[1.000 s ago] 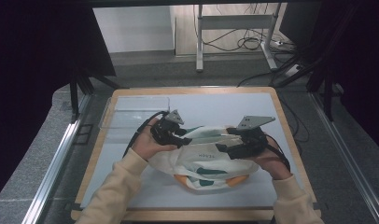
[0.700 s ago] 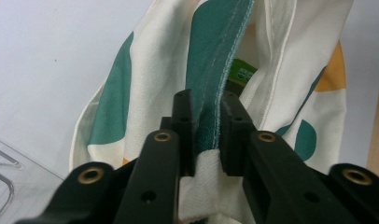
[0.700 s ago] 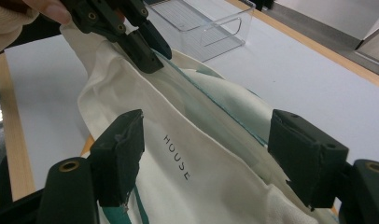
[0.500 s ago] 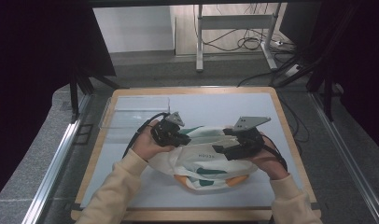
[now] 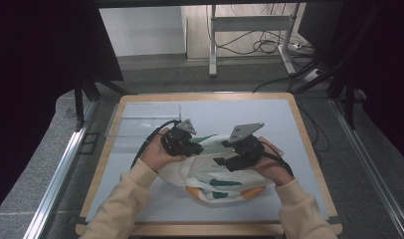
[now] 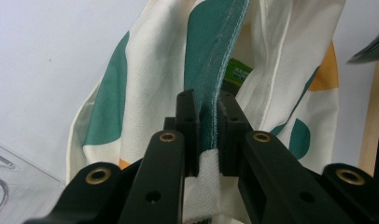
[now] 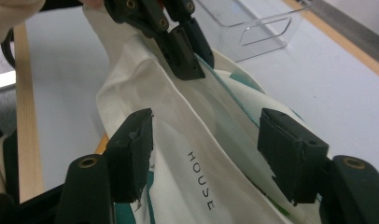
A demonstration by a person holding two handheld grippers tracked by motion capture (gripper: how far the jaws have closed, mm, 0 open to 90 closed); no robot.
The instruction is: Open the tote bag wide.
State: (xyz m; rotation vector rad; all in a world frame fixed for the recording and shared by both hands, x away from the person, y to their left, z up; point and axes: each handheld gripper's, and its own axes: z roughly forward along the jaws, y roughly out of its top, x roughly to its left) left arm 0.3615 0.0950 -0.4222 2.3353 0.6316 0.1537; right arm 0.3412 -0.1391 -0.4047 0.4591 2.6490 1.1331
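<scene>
We see a cream tote bag (image 5: 210, 177) with green and orange patches lying on the white table (image 5: 289, 124) between both hands. The left gripper (image 6: 206, 119) pinches its green handle strap (image 6: 215, 56); the right gripper (image 7: 204, 149) stands spread over the cloth. A clear plastic tray (image 5: 140, 119) sits near the far-left corner.

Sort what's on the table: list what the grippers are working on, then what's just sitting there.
In use:
- cloth bag, its edge clamped in the left gripper
- right gripper, jaws open over the bag

Lying about:
- clear plastic tray, at the table's far left corner, untouched
</scene>
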